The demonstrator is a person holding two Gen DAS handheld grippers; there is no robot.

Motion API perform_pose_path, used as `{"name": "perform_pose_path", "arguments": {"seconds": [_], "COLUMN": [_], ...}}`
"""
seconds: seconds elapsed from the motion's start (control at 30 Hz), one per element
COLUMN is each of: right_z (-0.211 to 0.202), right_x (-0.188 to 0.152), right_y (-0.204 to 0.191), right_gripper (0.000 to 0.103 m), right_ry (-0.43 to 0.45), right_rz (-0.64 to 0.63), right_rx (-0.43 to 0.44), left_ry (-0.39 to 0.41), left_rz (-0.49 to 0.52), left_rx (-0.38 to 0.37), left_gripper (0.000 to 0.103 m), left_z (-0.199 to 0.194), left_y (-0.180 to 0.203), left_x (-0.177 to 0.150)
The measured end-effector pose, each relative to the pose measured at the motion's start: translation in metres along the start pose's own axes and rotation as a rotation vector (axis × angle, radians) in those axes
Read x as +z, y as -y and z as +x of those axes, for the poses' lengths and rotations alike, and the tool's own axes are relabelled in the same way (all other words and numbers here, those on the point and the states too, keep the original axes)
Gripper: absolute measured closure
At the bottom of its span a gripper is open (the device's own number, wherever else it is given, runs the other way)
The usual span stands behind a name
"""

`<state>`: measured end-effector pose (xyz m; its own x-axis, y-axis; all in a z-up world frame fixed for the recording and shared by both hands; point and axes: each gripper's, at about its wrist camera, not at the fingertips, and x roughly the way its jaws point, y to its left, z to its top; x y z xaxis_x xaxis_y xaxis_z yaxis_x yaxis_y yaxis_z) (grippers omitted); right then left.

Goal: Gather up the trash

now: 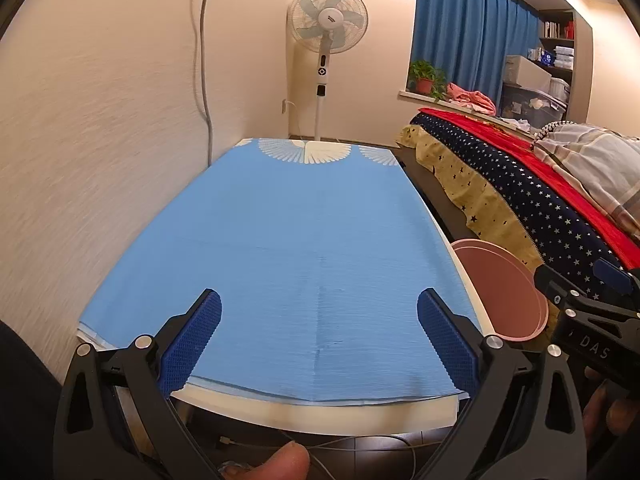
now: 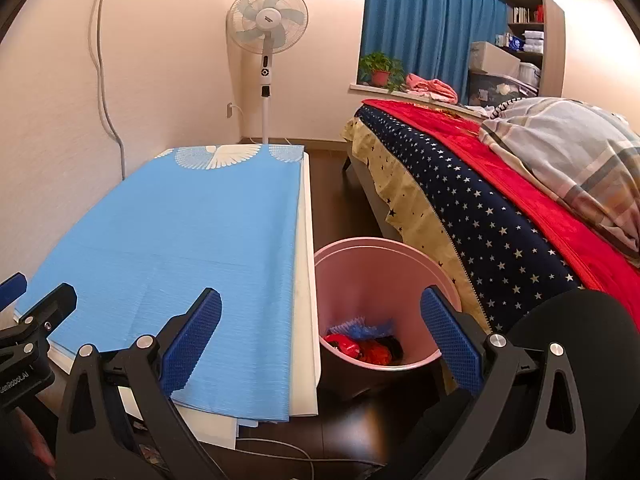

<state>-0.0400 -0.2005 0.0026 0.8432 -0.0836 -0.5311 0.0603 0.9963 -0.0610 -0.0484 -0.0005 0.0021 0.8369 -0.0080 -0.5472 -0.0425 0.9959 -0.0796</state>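
Both grippers open & empty above the tabletop edge; trash lies in the pink bin.

Left gripper (image 1: 319, 322): fingers (image 1: 192, 344) wide apart, nothing between them, over the near end of the blue cloth (image 1: 280, 248) on the tabletop (image 1: 320, 412). Right gripper (image 2: 320, 322): fingers (image 2: 450, 340) also wide apart, nothing held, one finger over the cloth and the other in front of the bin (image 2: 372, 280). The bin stands on the floor between the tabletop side and the bed (image 2: 500, 216), just beside both. Inside at the bottom: trash (image 2: 362, 340), red, blue & dark pieces. Fan (image 2: 267, 28) at the far wall, plant (image 2: 380, 66) on the window sill, blue curtain (image 2: 424, 20) behind it.
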Motion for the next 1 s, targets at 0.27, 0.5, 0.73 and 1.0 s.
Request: {"name": "perform_pose_path", "arguments": {"seconds": [0.27, 0.5, 0.73, 1.0], "right_z": [0.001, 0.0, -0.0006, -0.0014], "right_x": [0.0002, 0.0003, 0.0005, 0.0012], "right_y": [-0.0037, -0.0045, -0.0047, -0.0044], "right_gripper": [0.005, 0.005, 0.005, 0.005], "right_ry": [-0.002, 0.002, 0.003, 0.006], "right_rz": [-0.011, -0.01, -0.01, -0.008], "right_rx": [-0.003, -0.004, -0.005, -0.004], "left_ry": [0.005, 0.005, 0.006, 0.004], "left_rz": [0.008, 0.012, 0.012, 0.013], "left_rx": [-0.003, -0.006, -0.007, -0.01], "left_gripper": [0.008, 0.008, 0.008, 0.008], "left_z": [-0.0006, -0.0012, -0.0032, -0.0038], "left_y": [0.0029, 0.0039, 0.0035, 0.0033], "left_x": [0.0002, 0.0005, -0.0007, -0.0012]}}
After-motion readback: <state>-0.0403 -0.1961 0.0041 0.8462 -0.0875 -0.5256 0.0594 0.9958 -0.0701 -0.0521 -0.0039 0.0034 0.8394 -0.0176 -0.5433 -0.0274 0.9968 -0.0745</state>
